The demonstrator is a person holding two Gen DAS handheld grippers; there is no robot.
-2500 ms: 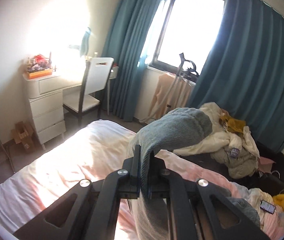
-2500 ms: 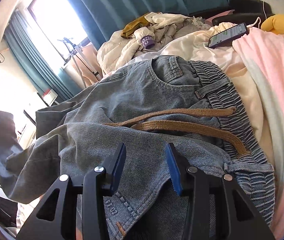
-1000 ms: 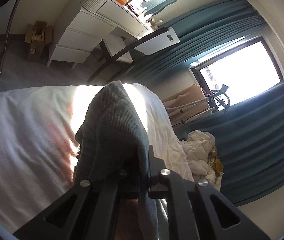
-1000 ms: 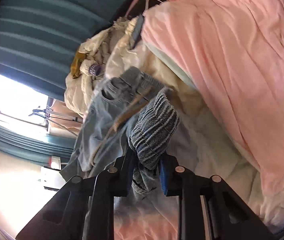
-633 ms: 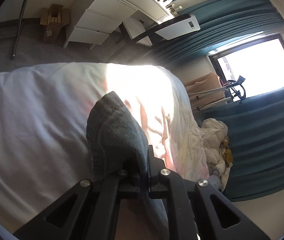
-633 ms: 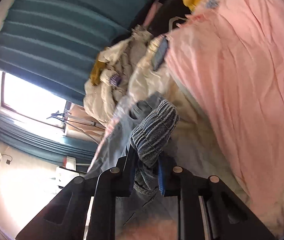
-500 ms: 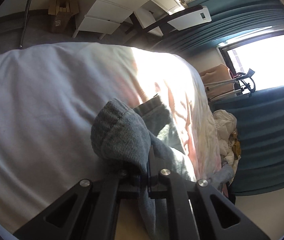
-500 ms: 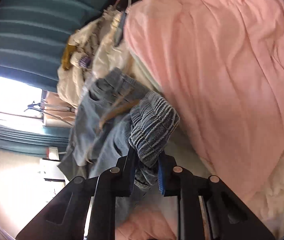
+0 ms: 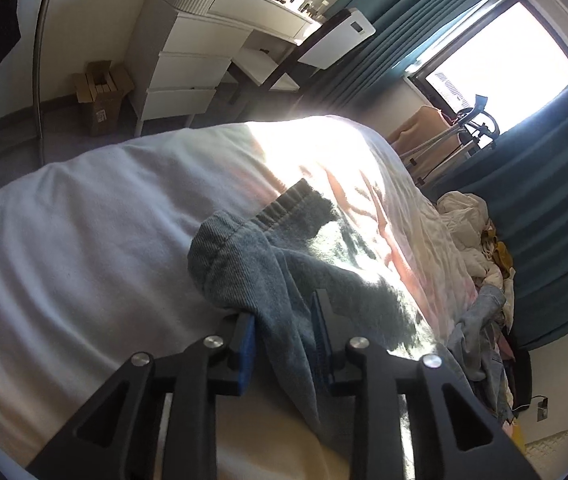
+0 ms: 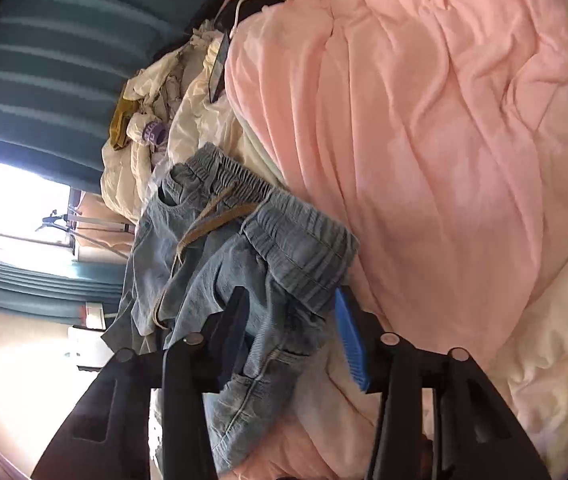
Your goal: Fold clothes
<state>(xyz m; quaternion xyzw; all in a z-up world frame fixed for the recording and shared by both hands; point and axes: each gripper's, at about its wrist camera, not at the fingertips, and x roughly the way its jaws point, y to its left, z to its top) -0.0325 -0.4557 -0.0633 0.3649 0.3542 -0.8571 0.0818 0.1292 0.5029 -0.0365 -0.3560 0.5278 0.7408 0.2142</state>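
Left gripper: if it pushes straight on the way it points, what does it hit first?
The jeans: a fold of denim already lies between the left gripper's just-opened jaws. Behind it is the bed; depth is hard to judge.

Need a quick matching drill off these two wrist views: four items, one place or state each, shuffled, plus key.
Items
1. light blue denim jeans with elastic waistband
2. pink quilted duvet
3. brown cardboard box
4. left gripper

Places or states
A. on the floor beside the white drawer unit
B. jaws apart, dark denim between them
C. waistband lying between the right gripper fingers
D. spread over the bed, right of the jeans

Pairs: 1-C, 2-D, 3-A, 4-B
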